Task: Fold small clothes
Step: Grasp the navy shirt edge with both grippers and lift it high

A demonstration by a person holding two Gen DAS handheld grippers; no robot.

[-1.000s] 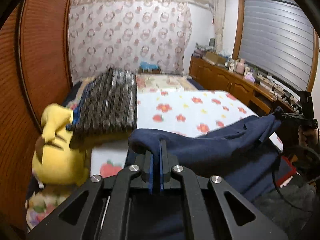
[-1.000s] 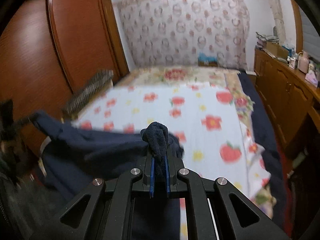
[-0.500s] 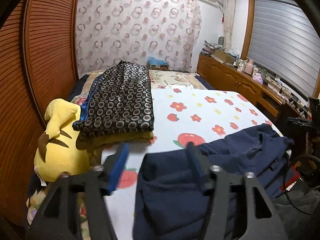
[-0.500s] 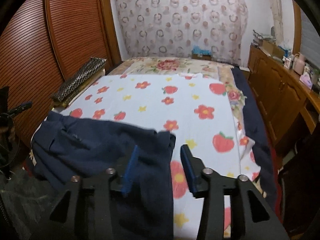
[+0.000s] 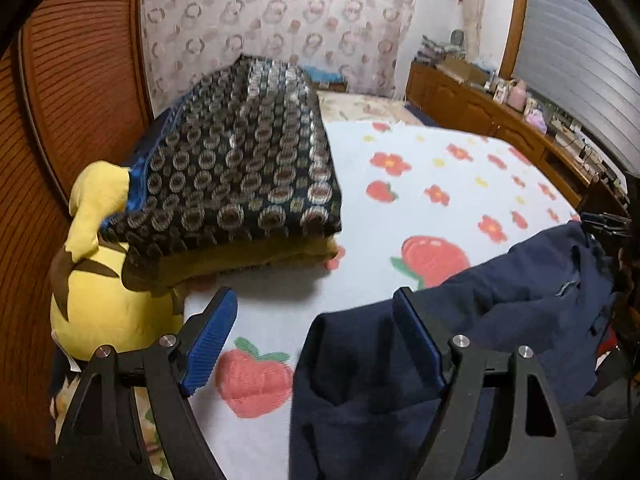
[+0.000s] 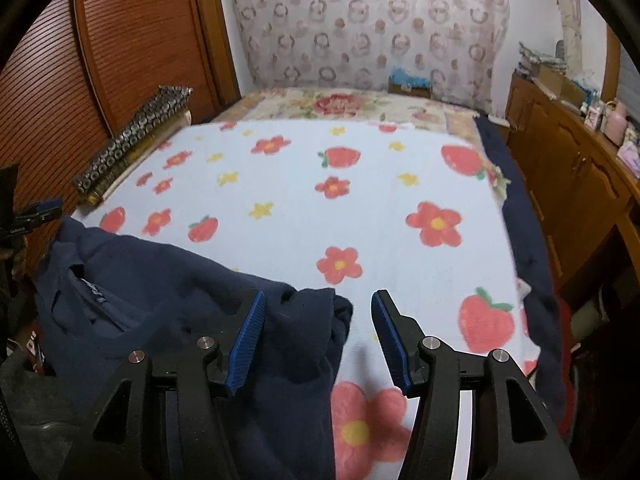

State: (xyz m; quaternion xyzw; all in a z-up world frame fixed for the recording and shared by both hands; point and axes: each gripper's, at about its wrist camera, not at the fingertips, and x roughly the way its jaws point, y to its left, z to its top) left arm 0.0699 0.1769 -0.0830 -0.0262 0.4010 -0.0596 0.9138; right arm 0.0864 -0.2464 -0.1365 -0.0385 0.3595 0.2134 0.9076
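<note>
Bed [image 6: 360,216] under white sheet printed with flowers and strawberries; wood-slat wardrobe, patterned curtain, low cabinets around. Navy garment [image 6: 168,300] rumpled at near edge, lower part cut off. Left gripper [image 5: 316,336] and right gripper [image 6: 318,332] jaws opening, cloth corners between, unpinched. Dotted folded blanket [image 5: 240,168] half hides yellow plush [image 5: 96,296].

Bed [image 6: 360,216] covered by a white sheet printed with red flowers and strawberries. Navy garment [image 6: 168,300] spread across its near edge. Folded dark patterned blanket [image 5: 248,168] stacked along the left side, yellow plush toy [image 5: 100,280] beside it.
</note>
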